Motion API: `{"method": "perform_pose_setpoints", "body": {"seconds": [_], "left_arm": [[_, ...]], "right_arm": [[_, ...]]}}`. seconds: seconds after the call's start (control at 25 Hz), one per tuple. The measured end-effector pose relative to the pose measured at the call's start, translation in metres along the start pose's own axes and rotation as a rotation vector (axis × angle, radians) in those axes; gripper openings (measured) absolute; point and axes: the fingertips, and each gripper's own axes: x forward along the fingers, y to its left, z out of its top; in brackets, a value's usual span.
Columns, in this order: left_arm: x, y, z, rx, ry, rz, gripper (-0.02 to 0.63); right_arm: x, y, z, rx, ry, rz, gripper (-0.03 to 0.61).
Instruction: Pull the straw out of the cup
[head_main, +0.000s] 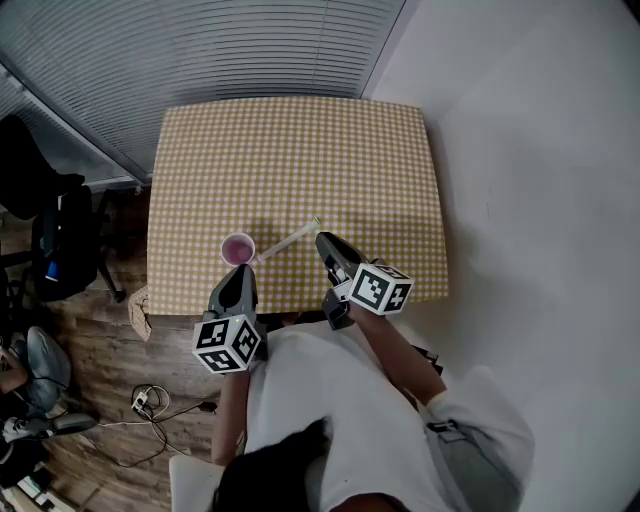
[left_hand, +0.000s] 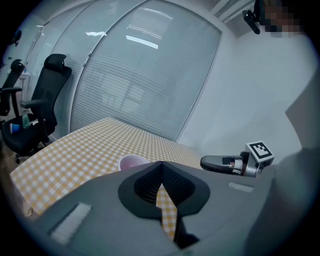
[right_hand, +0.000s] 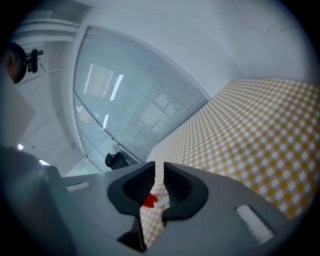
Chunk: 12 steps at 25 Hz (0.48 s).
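Pink cup is standing on the table with the straw slanting off its rim, apparently not yet pulled, while the narrowly parted right gripper and closed left gripper are gripping nothing.

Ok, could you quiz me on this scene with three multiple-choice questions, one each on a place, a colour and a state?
1. Where on the table is the cup? A near edge, left side; B far edge; C dead centre.
2. The table's check is: A blue; B yellow; C green.
3. The left gripper is: A wide open; B shut on the cup; C shut, empty.
Answers: A, the cup stands close to the near edge; B, yellow squares show; C, its jaws meet with only the table seen behind.
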Motion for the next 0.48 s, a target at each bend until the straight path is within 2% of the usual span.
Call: {"method": "perform_pose_setpoints", "body": {"seconds": [0.48], "left_arm": [[-0.003,-0.017,-0.002,0.011,-0.017,-0.013,0.015]], "right_arm": [[-0.015,0.026,-0.005,-0.248,0.013,0.003,0.045]]}}
